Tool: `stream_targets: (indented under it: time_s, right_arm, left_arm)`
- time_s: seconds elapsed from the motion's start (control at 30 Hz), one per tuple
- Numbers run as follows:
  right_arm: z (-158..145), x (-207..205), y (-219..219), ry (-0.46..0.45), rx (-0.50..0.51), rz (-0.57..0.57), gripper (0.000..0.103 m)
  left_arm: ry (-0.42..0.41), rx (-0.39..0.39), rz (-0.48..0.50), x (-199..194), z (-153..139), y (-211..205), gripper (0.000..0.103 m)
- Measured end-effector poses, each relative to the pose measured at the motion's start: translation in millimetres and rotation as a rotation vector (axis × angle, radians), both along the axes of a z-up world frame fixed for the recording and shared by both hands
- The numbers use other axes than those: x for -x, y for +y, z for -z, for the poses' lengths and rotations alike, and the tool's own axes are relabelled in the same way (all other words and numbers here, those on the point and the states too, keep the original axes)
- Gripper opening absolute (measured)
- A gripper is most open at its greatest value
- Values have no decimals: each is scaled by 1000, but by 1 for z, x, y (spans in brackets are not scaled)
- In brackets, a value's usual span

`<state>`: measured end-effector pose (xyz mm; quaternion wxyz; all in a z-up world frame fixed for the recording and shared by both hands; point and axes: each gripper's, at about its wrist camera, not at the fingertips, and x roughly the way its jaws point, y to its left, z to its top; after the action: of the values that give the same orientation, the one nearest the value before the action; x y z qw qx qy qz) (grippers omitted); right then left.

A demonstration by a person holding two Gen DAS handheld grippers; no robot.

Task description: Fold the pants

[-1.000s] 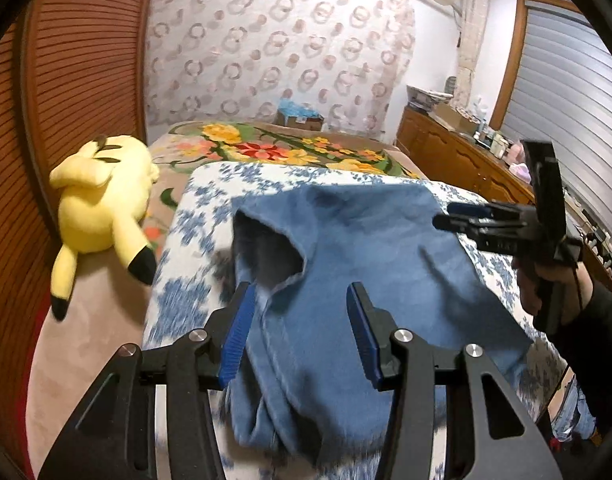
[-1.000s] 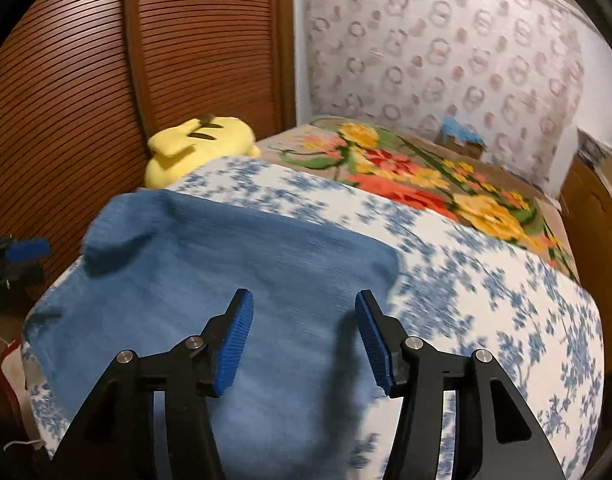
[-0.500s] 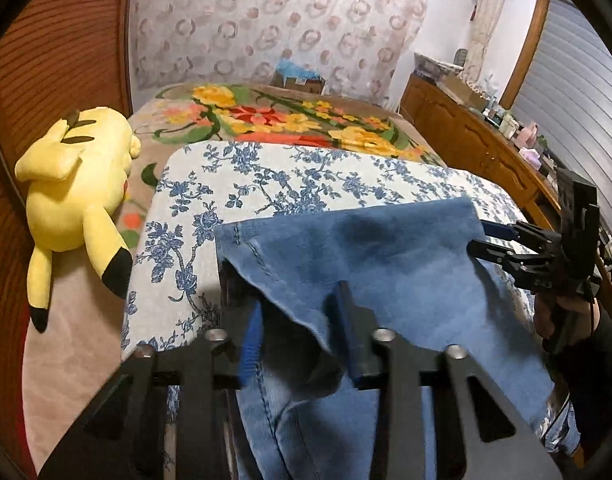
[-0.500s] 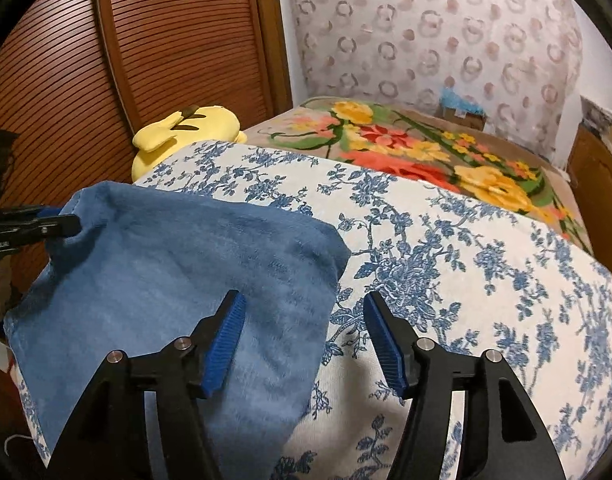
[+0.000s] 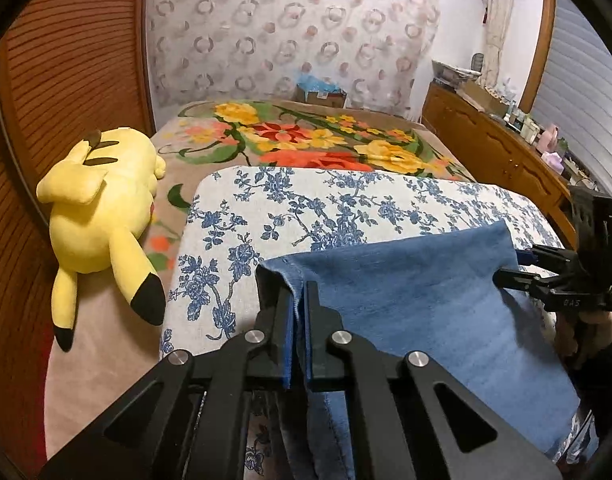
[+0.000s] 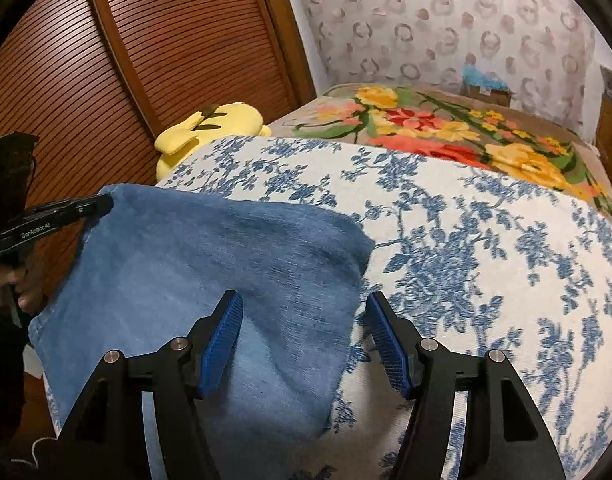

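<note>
The blue denim pants (image 5: 425, 304) lie folded on a cloth with blue flowers (image 5: 306, 208). My left gripper (image 5: 298, 292) is shut on the pants' near left corner, with the denim edge pinched between its pads. In the right wrist view that same left gripper (image 6: 106, 202) clamps the far left corner of the pants (image 6: 210, 264). My right gripper (image 6: 302, 298) is open low over the pants' right edge. Denim lies between its fingers, and the pads do not press on it. In the left wrist view the right gripper (image 5: 513, 267) sits at the pants' far right corner.
A yellow plush toy (image 5: 102, 216) lies left of the flowered cloth, by a slatted wooden door (image 6: 166, 60). Behind it spreads a blanket with bright flowers (image 5: 306, 140), with a cardboard box (image 5: 321, 96) at its far end. A wooden dresser (image 5: 497, 152) runs along the right.
My left gripper has closed on the pants' corner after moving in over it. My right gripper has opened wider and come down to the pants' right edge. The denim now lies flatter.
</note>
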<state>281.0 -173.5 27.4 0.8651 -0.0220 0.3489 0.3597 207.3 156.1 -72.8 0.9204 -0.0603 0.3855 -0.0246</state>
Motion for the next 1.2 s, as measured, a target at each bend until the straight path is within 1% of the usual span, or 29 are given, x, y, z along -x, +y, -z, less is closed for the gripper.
stream_targets:
  time_s: [0.23,0.4,0.47,0.5,0.53,0.57,0.6,0.63,0.67,0.77,0.97,1.07,1.13,1.2]
  right_arm:
    - [6,-8,5,28,-12,-23,66]
    - [6,-8,8,23,-11,-24,66]
    - [7,-6,9,23,-10,-34,53]
    - [7,-5,10,18,-7,-39,50]
    - [6,-2,11,8,-2,-43,39]
    - [5,-1,12,2,-3,-53,27]
    - [3,1,12,-5,-6,-62,25]
    - [0,3,12,-18,-5,-61,21]
    - [-1,5,11,-27,-6,-64,19]
    - [-10,10,8,-70,-16,-58,17]
    - [-31,8,-13,-115,-35,-41,15]
    - [-43,5,-23,-156,-20,-3,15]
    - [-49,1,-32,-167,-18,20,15]
    - [-54,-2,-43,-190,-4,61,15]
  left_arm:
    - [-1,-23,1,1,-2,-1,5]
    - [-5,-42,-2,4,-4,-4,6]
    - [-3,-45,-5,6,-6,-4,10]
    - [-1,-49,-8,6,-6,-7,15]
    - [-3,-53,-9,7,-8,-8,18]
    - [-6,-60,-10,9,-9,-9,27]
    - [-14,-70,-12,10,-11,-11,39]
    - [-23,-76,-14,12,-13,-12,45]
    - [-35,-77,-14,13,-16,-13,51]
    - [-53,-77,-7,16,-23,-18,51]
    - [-80,-78,28,21,-34,-37,51]
    - [-83,-81,49,21,-36,-46,51]
    - [-85,-80,63,20,-37,-52,51]
    - [-87,-74,77,20,-38,-59,51]
